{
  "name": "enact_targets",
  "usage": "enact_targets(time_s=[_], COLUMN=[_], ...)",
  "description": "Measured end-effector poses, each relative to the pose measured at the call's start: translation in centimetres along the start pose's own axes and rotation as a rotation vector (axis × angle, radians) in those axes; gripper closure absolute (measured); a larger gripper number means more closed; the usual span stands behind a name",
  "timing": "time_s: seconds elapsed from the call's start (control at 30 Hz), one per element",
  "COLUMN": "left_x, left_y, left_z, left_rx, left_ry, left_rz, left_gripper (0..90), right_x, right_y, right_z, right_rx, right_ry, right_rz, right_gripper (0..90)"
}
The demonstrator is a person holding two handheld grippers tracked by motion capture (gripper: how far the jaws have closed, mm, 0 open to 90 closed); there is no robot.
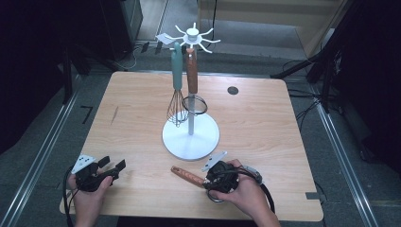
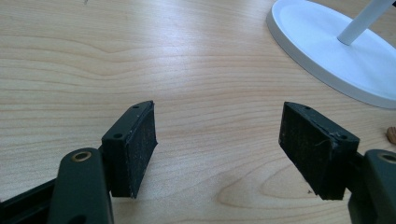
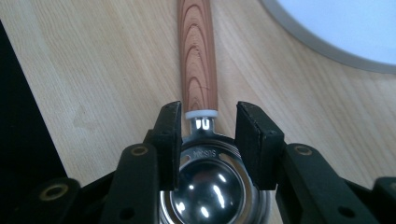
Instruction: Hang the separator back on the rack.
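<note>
Lying flat near the front edge of the desk, right of the middle: a wooden-handled scoop, handle pointing toward the front left corner, steel bowl tucked under the right gripper. Straddling the scoop's neck with the right gripper's jaws, one on each side where the white collar meets the steel bowl; in the right gripper view the fingers standing partly apart, a narrow gap showing between pads and metal, so not pressing, the scoop resting on the wood. Hovering near the front left corner with the left gripper, jaws spread wide over bare wood, holding nothing; fingers well apart in the left gripper view. Standing in the middle of the desk, just behind the scoop handle: a white utensil stand, a teal-handled whisk and a wooden-handled strainer hanging from its top hooks.
</note>
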State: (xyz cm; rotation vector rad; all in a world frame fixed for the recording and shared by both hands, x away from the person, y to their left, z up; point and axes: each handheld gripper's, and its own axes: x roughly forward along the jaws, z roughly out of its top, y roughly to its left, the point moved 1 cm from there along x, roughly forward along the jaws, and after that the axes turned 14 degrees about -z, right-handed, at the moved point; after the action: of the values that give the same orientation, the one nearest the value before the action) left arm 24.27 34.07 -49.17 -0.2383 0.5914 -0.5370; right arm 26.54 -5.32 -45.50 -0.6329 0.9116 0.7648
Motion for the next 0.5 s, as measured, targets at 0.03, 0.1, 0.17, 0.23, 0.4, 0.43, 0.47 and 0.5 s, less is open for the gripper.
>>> enact_targets(time_s=[0.03, 0.1, 0.17, 0.23, 0.4, 0.43, 0.47, 0.5], left_x=[0.0, 0.0, 0.0, 0.0, 0.0, 0.0, 0.0, 0.0], left_y=[0.0, 0.0, 0.0, 0.0, 0.0, 0.0, 0.0, 0.0], left_z=[0.0, 0.0, 0.0, 0.0, 0.0, 0.0, 0.0, 0.0], left_rx=[-0.001, -0.002, -0.002, -0.001, -0.001, -0.001, 0.000, 0.001], left_ry=[-0.003, -0.001, -0.002, -0.001, 0.001, 0.000, 0.000, 0.001], left_rz=[0.000, 0.000, -0.001, 0.000, -0.001, -0.001, -0.002, -0.001], left_gripper=[27.5, 27.5, 27.5, 27.5, 27.5, 27.7, 27.8, 27.8], right_x=[0.1, 0.4, 0.6, 0.9, 1.6, 1.8, 1.9, 2.2], right_y=[0.1, 0.4, 0.6, 0.8, 1.5, 1.6, 1.7, 1.8], right_z=[0.2, 0.7, 1.1, 1.5, 2.5, 2.7, 2.8, 3.0], right_rx=[-0.011, -0.035, -0.050, -0.062, -0.097, -0.111, -0.119, -0.119], right_ry=[0.019, 0.046, 0.057, 0.079, 0.132, 0.146, 0.159, 0.177], right_rz=[0.001, -0.005, -0.004, -0.011, -0.023, -0.032, -0.041, -0.047], right_gripper=[63.4, 63.1, 62.6, 62.1, 62.9, 63.3, 63.4, 64.4])
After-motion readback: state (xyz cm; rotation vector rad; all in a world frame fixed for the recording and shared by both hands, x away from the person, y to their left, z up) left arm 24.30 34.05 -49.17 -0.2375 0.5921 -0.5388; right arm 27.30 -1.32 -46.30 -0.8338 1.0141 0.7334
